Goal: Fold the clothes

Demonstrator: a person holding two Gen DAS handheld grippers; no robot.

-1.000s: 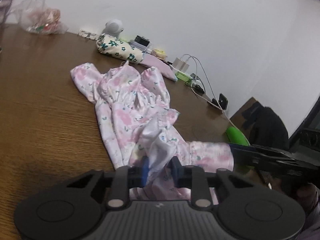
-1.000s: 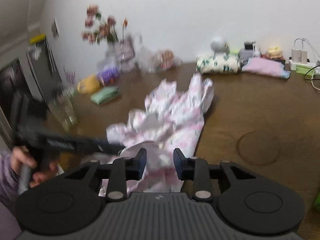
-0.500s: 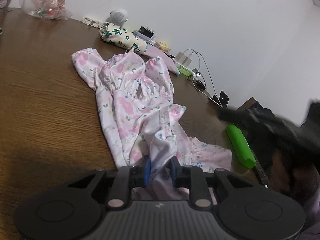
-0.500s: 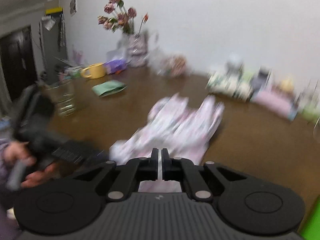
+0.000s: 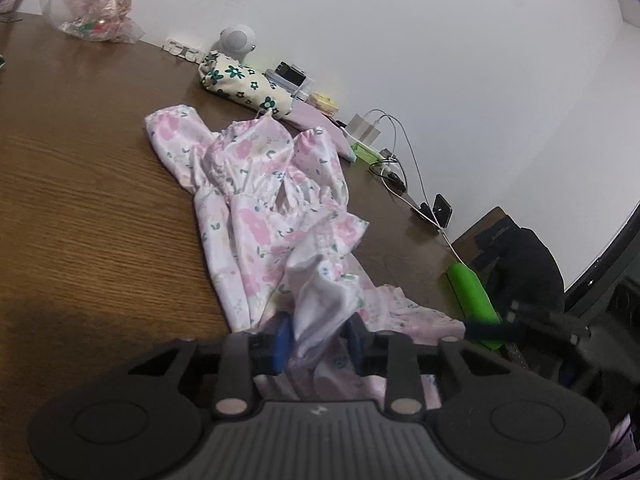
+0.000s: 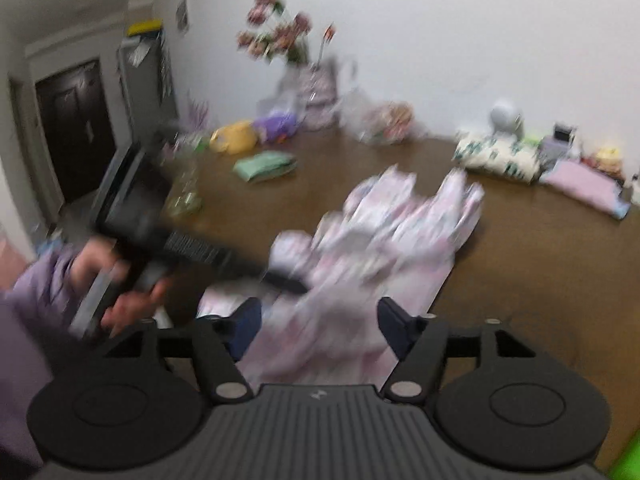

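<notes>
Since half a second ago the right gripper (image 6: 320,326) has gone from jaws pressed together to jaws spread wide, and the right wrist view has swung lower over the cloth, blurred by the motion; in the left wrist view it now reaches in low from the right edge, where before it was a dark smear higher up. Little else differs: the left gripper (image 5: 318,336) keeps its pinch on the same bunched white fold. The dress (image 5: 276,200), pink and floral, lies lengthwise on the worktop (image 5: 80,208), bodice and puffed sleeves spread flat at the far end towards the wall, skirt rumpled and heaped at the near end, where the left gripper is clenched on a raised wad of the hem or lining. The right gripper is released and empty, with skirt cloth lying below and between its fingers, though the blur hides whether it touches. My reading is that the step in hand is taking hold of the near end of the skirt with both grippers, one side already held and the other being sought. The next move calls for the right gripper to close on a matching edge of the skirt, level with the left one's hold, so that the cloth can be drawn taut and laid over evenly instead of bunching. A green bottle (image 5: 472,292) lies just beside the skirt.
</notes>
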